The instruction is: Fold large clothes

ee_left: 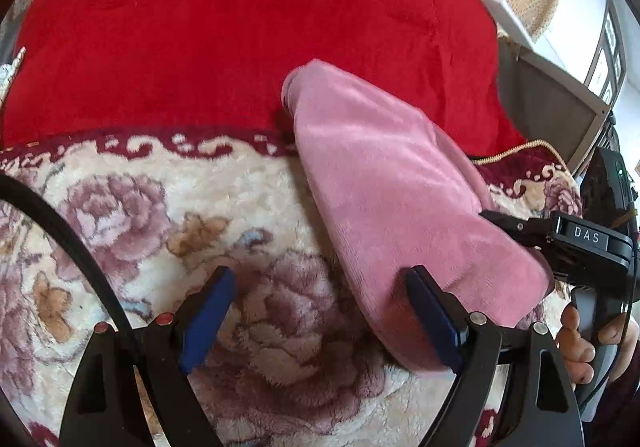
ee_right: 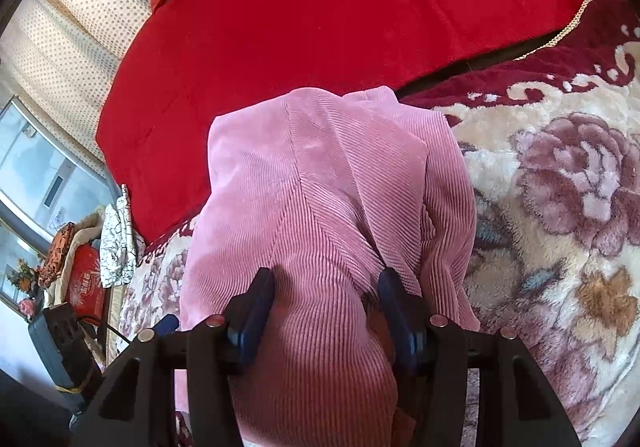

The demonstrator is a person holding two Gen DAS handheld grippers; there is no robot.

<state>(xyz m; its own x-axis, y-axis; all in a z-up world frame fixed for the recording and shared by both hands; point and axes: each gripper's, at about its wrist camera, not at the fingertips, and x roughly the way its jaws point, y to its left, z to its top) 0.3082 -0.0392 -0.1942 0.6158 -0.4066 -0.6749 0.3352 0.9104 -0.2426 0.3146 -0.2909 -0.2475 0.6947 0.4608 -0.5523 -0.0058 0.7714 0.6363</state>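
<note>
- Pink corduroy garment (ee_right: 320,207) – lying folded on the floral blanket (ee_left: 160,215), reaching onto the red blanket (ee_left: 240,27).
- Left gripper (ee_left: 320,311) – hovering spread, grasping nothing.
- Right gripper (ee_right: 326,299) – straddling the garment; grip unclear. Left view alone is showing its body.

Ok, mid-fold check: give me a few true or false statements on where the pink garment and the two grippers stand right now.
1. The left gripper is open with nothing between its fingers. True.
2. The pink corduroy garment is green. False: it is pink.
3. The garment fills the gap between the right gripper fingers. True, though the jaws stand well apart and a firm clamp cannot be confirmed.
4. The garment lies wholly on the red blanket. False: most of it is over the floral blanket.
5. The right gripper shows in the left wrist view. True.
</note>
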